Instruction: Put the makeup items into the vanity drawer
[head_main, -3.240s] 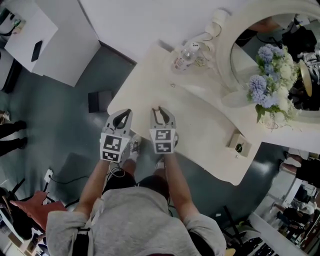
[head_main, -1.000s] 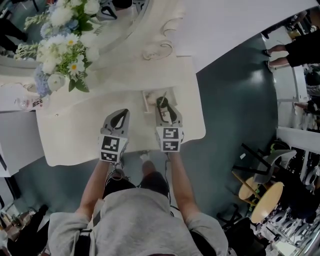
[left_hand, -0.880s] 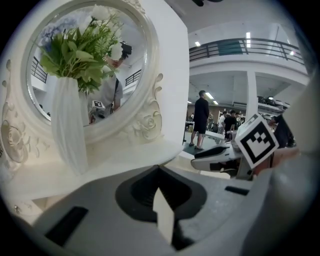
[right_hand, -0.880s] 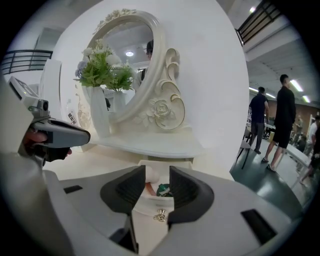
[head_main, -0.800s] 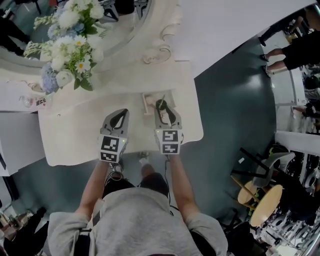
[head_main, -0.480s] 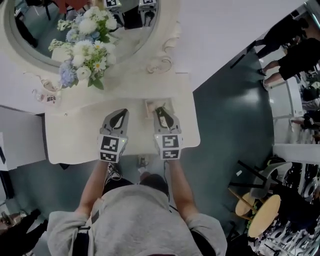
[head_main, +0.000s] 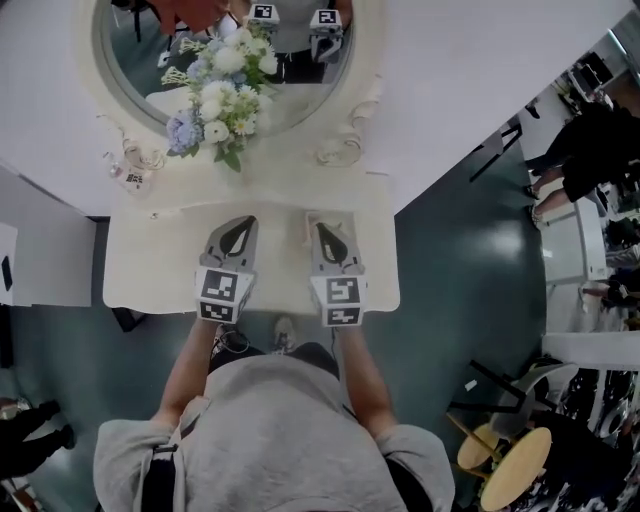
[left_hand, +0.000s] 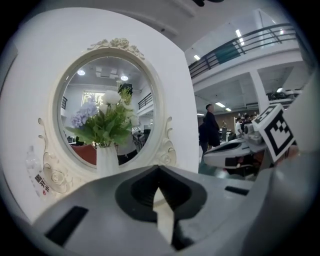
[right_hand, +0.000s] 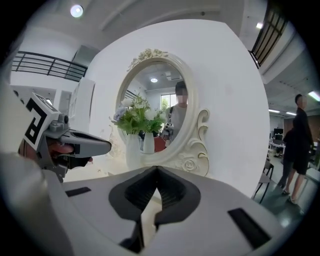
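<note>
On cream vanity (head_main: 150, 260), flowers (head_main: 220, 105) (nr mirror (head_main: 310, 90))

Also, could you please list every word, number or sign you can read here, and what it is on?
No text here can be read.
Small label by the lower left of the mirror frame: red print, too blurred to read.
Left marker cube and right marker cube: black-and-white square patterns only, no letters or numbers.
</note>
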